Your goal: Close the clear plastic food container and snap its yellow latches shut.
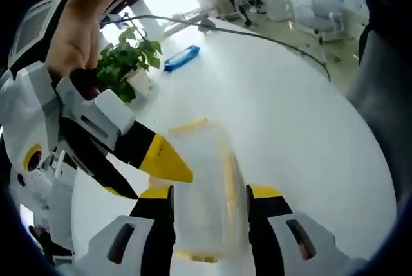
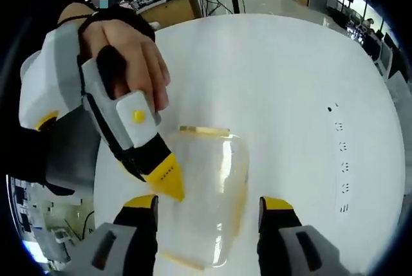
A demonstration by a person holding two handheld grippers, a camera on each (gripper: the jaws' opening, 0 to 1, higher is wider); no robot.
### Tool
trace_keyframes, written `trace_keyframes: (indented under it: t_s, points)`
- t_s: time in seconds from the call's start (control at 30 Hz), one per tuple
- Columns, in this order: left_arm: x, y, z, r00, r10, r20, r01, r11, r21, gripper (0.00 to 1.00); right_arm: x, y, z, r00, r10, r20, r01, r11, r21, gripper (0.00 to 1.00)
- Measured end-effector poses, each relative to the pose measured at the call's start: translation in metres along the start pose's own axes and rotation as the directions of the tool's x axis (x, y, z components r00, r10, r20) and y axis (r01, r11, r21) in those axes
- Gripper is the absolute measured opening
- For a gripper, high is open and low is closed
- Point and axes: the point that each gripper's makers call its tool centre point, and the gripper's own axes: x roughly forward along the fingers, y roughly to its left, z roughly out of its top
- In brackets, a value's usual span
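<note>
We find no readable brand, label or writing on any item; a column of small dark marks (image 2: 342, 166) on the desk in the right gripper view is too small to make out.

The clear plastic food container (image 1: 205, 189) stands on the white desk (image 1: 290, 115), between the jaws of the left tool (image 1: 209, 193) in the left gripper view. Its walls are transparent and blurred, and we cannot tell whether anything lies inside. Yellow latches (image 1: 228, 176) run along its sides, with another yellow strip at the far edge. Whether the lid is fully seated we cannot tell.

In the right gripper view the same container (image 2: 209, 192) sits between the jaws of the right tool (image 2: 209, 204), one yellow latch (image 2: 203, 130) across its far edge and another down its right side.

Both tools stand spread, jaws apart on either side of the container, not visibly pressing its walls.

In each view the other tool comes in from the left, held by a hand (image 2: 125, 57); its yellow tip (image 2: 166, 179) lies at the container's left wall, though contact cannot be confirmed.

Farther off in the left gripper view, a potted plant (image 1: 125, 67) and a blue object (image 1: 181, 57) rest on the desk, with a dark cable (image 1: 270, 41) arcing across it.
</note>
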Motion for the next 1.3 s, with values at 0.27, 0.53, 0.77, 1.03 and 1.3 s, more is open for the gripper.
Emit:
trace_keyframes:
  t_s: [0.27,0.53,0.77,1.03,1.3]
  points:
    - [-0.009,0.004,-0.002,0.995,-0.096,0.01,0.096,0.988,-0.119,0.46,-0.006,0.011,0.005,0.995,-0.087,0.047,0.088,0.996,-0.031,0.63]
    - [-0.016,0.024,-0.016,0.984,-0.177,-0.031,0.166,0.961,-0.222,0.49,-0.007,0.02,-0.001,0.974,-0.209,0.086,0.204,0.977,0.059,0.6]
    - [-0.015,0.033,-0.021,0.982,-0.177,-0.068,0.155,0.956,-0.248,0.48,0.004,0.025,-0.007,0.967,-0.248,0.063,0.243,0.967,0.073,0.61]
    - [-0.015,0.035,-0.021,0.992,-0.081,-0.092,0.043,0.934,-0.355,0.5,-0.002,0.017,-0.008,0.919,-0.374,0.121,0.325,0.896,0.304,0.61]
    - [-0.017,0.041,-0.034,0.983,0.03,-0.181,-0.124,0.836,-0.535,0.51,-0.008,0.009,-0.024,0.856,-0.511,0.08,0.407,0.761,0.505,0.6]
